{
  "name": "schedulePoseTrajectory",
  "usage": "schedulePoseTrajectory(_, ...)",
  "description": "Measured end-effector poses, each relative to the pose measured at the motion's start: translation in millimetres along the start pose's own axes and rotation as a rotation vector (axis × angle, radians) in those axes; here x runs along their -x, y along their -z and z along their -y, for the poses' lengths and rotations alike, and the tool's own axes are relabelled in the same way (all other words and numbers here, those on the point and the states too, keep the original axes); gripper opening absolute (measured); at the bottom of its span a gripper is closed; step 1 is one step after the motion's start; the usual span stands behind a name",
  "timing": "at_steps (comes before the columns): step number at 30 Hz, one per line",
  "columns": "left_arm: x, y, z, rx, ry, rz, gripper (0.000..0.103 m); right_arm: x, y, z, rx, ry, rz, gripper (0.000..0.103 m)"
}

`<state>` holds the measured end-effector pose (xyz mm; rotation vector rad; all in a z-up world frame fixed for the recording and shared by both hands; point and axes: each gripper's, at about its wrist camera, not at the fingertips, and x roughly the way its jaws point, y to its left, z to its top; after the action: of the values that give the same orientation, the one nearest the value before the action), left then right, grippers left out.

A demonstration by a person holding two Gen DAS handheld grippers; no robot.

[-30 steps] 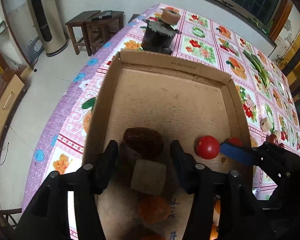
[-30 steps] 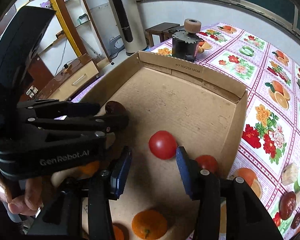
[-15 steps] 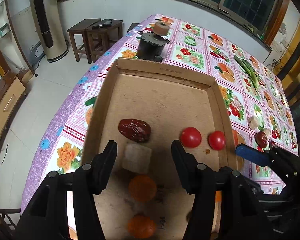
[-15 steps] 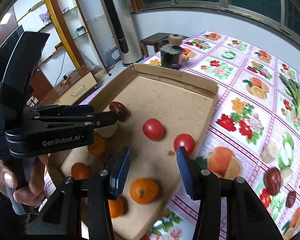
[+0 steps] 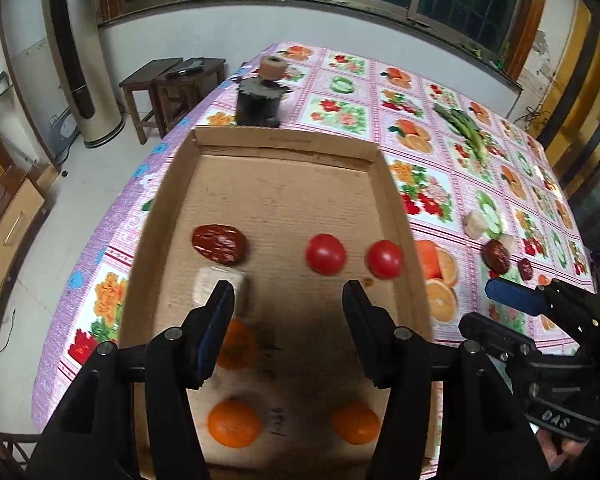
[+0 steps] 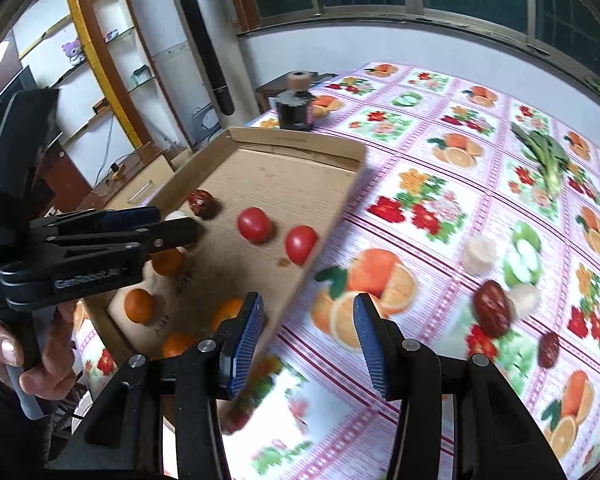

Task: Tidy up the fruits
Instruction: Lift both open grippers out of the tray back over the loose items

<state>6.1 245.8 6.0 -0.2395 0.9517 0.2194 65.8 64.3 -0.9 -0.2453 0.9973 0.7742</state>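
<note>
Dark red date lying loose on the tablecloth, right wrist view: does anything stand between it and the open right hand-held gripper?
Nothing visible does. The wrinkled dark red date lies on bare floral tablecloth, to the right of the right hand-held gripper, whose jaws are empty. A white chunk sits beside it on the far side.

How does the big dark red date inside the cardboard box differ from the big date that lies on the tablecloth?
The date in the box lies on bare cardboard, beside a pale block. The date on the tablecloth lies outside the box, on the printed pattern near a pale round piece. Both are dark red and wrinkled, and neither is held.
</note>
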Motion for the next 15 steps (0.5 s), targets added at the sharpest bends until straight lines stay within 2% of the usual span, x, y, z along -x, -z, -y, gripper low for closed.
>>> schedulePoseTrajectory(15, 5.6, 10.1, 70.1, -0.112, 0.103, -0.008, 0.055, 33.3, 38.8, 71.1, -0.130, 0.086, 0.004, 0.049)
